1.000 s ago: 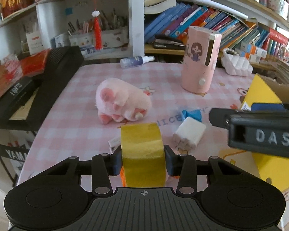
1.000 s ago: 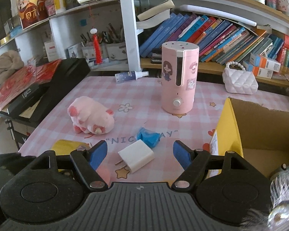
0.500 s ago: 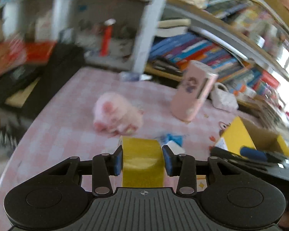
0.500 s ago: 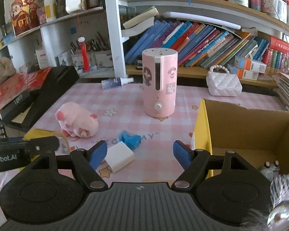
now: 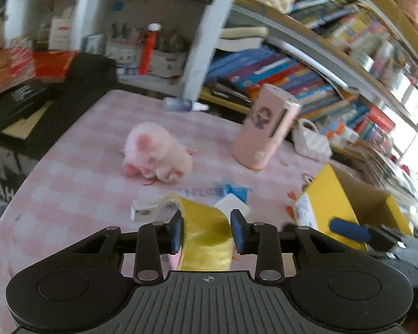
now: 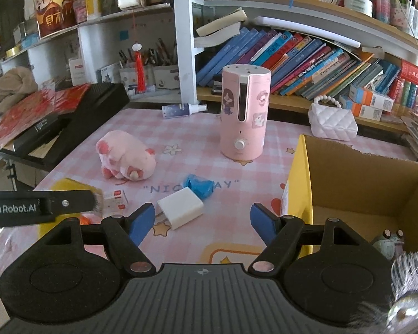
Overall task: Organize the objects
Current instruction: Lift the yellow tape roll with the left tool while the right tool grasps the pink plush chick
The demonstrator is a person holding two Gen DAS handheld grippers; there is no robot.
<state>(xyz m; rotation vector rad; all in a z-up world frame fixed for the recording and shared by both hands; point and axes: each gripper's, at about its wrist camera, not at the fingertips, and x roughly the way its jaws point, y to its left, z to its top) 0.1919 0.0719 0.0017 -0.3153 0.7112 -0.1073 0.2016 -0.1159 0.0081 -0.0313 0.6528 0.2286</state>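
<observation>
My left gripper (image 5: pixel 206 231) is shut on a roll of yellow tape (image 5: pixel 206 239) and holds it above the pink checked table (image 5: pixel 83 183). My right gripper (image 6: pixel 203 221) is open and empty over the table, left of the open yellow cardboard box (image 6: pixel 301 183). A white charger block (image 6: pixel 180 208), a blue crumpled wrapper (image 6: pixel 199 185), a pink plush pig (image 6: pixel 124 159) and a small white-and-red box (image 6: pixel 115 199) lie on the table. The left gripper's arm (image 6: pixel 39 207) shows at the left of the right wrist view.
A tall pink humidifier (image 6: pixel 243 112) stands mid-table, a spray bottle (image 6: pixel 182 110) lies behind it, and a white quilted purse (image 6: pixel 331 123) sits at the back right. A black case (image 6: pixel 69 122) borders the left edge. Small items (image 6: pixel 388 240) lie inside the box. Bookshelves rise behind.
My left gripper has lifted the yellow tape off the table and tilted. The right gripper has drawn back and higher, so the box's inside shows.
</observation>
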